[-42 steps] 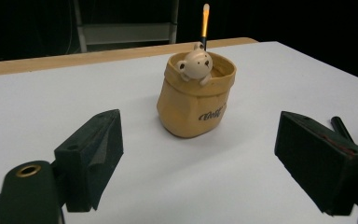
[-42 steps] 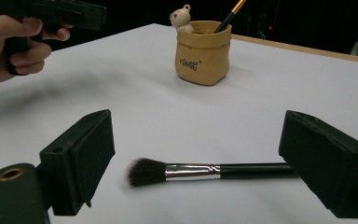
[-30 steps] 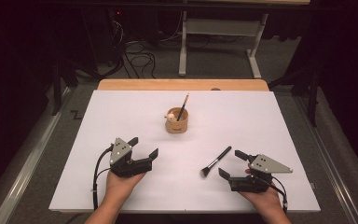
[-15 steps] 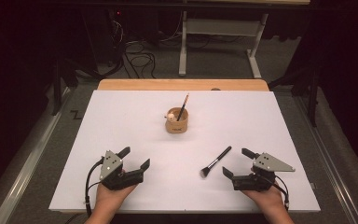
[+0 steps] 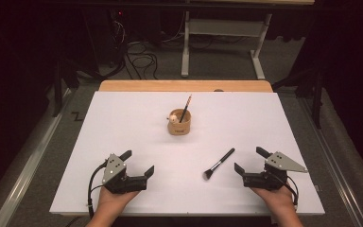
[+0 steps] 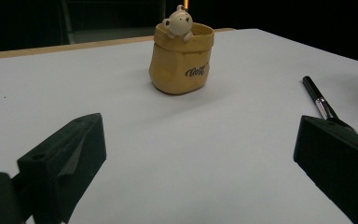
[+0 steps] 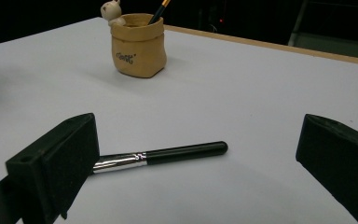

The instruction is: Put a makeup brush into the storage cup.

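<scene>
Both grippers have drawn back toward the near table edge. Left gripper (image 5: 138, 163) and right gripper (image 5: 249, 160) stand open, empty. Black-handled makeup brush (image 5: 219, 163) lies between them; tan sack-shaped ceramic holder (image 5: 179, 122) stands beyond.

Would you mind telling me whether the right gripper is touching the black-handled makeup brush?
Apart: the high view shows bare white table between the right gripper and the brush.
</scene>
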Action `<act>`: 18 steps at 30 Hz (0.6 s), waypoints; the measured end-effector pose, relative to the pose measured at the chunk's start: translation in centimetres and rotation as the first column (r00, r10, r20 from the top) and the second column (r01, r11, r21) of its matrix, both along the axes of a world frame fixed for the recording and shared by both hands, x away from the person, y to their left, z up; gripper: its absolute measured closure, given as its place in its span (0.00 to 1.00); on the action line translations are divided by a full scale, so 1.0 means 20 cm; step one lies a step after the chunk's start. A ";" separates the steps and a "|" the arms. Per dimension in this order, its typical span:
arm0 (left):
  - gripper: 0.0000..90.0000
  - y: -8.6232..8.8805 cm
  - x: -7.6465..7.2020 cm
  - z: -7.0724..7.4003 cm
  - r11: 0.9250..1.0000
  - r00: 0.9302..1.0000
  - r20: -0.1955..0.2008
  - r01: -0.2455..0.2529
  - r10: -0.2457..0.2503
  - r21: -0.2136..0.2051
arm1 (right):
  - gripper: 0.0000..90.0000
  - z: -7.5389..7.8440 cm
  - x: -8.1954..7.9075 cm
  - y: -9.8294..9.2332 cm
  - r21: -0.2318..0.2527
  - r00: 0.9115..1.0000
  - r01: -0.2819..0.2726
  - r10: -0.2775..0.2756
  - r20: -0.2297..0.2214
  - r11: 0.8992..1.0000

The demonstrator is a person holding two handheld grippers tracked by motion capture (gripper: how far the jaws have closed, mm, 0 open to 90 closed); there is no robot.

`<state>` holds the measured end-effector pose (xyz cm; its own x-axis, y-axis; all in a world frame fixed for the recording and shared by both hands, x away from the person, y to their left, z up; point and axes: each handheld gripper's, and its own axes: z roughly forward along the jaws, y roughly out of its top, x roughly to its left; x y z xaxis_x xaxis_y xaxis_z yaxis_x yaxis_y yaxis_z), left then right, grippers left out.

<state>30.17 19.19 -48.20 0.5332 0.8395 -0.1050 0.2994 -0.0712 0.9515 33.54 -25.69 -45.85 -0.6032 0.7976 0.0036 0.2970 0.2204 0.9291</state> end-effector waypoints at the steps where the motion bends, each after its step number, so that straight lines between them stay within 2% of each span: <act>1: 0.04 0.01 0.00 0.00 1.000 1.000 -0.002 -0.002 0.002 -0.005 | 0.00 0.00 0.00 0.00 -0.002 1.000 0.004 -0.004 -0.003 1.000; 4: 0.03 0.03 0.01 0.00 1.000 1.000 -0.014 0.001 -0.001 -0.022 | 0.00 0.00 0.00 0.01 -0.006 1.000 0.012 -0.012 0.002 1.000; 7: 0.01 0.05 0.03 -0.01 1.000 1.000 -0.031 0.001 -0.002 -0.021 | 0.00 0.01 0.02 0.01 -0.009 1.000 0.015 -0.016 -0.009 1.000; 10: 0.00 0.06 0.03 -0.01 1.000 0.999 -0.032 0.000 0.000 -0.006 | 0.00 0.01 0.04 0.02 -0.026 0.999 0.028 -0.028 -0.023 0.999; 11: 0.00 0.06 0.03 -0.01 1.000 1.000 -0.030 -0.001 0.000 -0.010 | 0.00 0.00 0.04 0.02 -0.026 0.999 0.034 -0.035 -0.036 0.999; 14: 0.00 0.07 0.03 -0.01 1.000 1.000 -0.018 -0.001 0.001 -0.011 | 0.00 0.00 0.05 0.02 -0.062 0.998 0.039 -0.042 -0.038 0.997; 18: 0.00 0.07 0.03 -0.01 1.000 1.000 -0.017 -0.001 0.001 -0.012 | 0.00 0.00 0.04 0.02 -0.083 0.997 0.049 -0.053 -0.051 0.995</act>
<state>30.79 20.65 -48.35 0.5305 0.8385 -0.1241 0.3160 -0.0598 0.9469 34.43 -25.32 -45.90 -0.5622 0.8264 -0.0319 0.3578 0.2779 0.8915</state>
